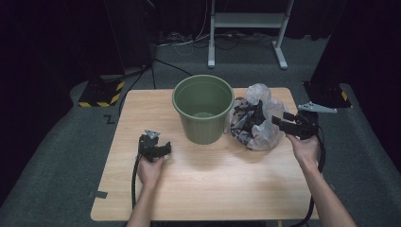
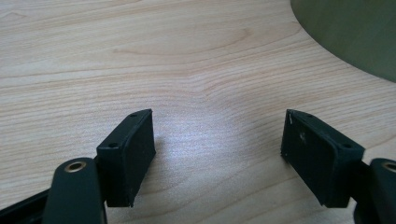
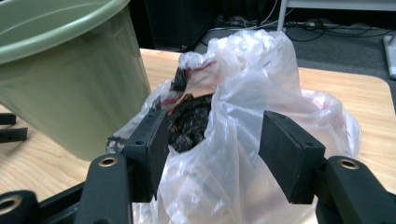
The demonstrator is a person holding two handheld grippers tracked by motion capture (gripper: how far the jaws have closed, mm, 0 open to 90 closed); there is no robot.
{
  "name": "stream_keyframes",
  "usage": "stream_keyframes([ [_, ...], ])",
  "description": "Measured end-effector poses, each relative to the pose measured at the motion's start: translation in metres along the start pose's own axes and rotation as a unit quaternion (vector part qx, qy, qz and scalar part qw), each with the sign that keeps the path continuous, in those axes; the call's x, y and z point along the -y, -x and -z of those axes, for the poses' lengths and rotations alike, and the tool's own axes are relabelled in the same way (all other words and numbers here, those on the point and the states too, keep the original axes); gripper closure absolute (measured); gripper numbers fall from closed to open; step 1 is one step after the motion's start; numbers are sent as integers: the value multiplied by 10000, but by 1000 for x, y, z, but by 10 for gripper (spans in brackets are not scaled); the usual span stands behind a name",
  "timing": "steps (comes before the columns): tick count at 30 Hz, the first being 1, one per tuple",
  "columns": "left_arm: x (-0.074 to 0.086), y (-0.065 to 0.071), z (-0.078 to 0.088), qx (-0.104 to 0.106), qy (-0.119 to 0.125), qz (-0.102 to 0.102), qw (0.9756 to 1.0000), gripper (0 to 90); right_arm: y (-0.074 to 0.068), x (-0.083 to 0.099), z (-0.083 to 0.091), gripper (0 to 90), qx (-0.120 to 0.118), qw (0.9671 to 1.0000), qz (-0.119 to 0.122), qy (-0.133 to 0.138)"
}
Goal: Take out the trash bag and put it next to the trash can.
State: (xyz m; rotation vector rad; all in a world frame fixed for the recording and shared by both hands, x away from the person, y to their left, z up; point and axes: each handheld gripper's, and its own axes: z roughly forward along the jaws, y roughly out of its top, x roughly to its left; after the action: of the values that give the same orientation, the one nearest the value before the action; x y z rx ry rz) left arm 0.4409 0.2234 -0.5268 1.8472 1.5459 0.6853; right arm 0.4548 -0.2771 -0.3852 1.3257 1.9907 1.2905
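Observation:
A clear plastic bag [image 1: 259,124] stuffed with dark crumpled rubbish stands on the wooden table [image 1: 213,189], just right of a green bucket [image 1: 203,106]. My right gripper [image 1: 280,123] reaches into the bag's right side. In the right gripper view the bag [image 3: 243,88] bulges between the jaws of this gripper [image 3: 215,130], which stand wide around a fold of plastic without clearly pinching it. The bucket [image 3: 70,84] rises to its left. My left gripper [image 1: 165,149] rests low on the table left of the bucket, open [image 2: 217,137] over bare wood.
The bucket's wall [image 2: 355,32] curves in at the top right of the left gripper view. It looks empty inside. Beyond the table's far edge are a white metal stand [image 1: 246,21], floor cables and hazard-striped bases [image 1: 101,92]. Bare tabletop lies in front of the bucket.

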Motion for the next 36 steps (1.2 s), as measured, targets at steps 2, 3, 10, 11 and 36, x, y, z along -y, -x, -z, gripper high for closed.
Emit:
stream_keyframes([
  [2, 0, 0, 0, 0, 0, -1, 10000, 255, 0, 6, 4, 425, -20, 10000, -3, 8],
  [3, 0, 0, 0, 0, 0, -1, 10000, 255, 0, 6, 4, 425, -20, 10000, -3, 8],
  [10, 0, 0, 0, 0, 1, 0, 10000, 256, -2, 16, 9, 428, -162, 9999, 6, 28],
  [11, 0, 0, 0, 0, 0, -1, 10000, 255, -2, 17, 10, 428, -181, 9998, 9, 41],
  [36, 0, 0, 0, -1, 2, 1, 10000, 255, -15, 57, 9, 434, -235, 9996, 125, -102],
])
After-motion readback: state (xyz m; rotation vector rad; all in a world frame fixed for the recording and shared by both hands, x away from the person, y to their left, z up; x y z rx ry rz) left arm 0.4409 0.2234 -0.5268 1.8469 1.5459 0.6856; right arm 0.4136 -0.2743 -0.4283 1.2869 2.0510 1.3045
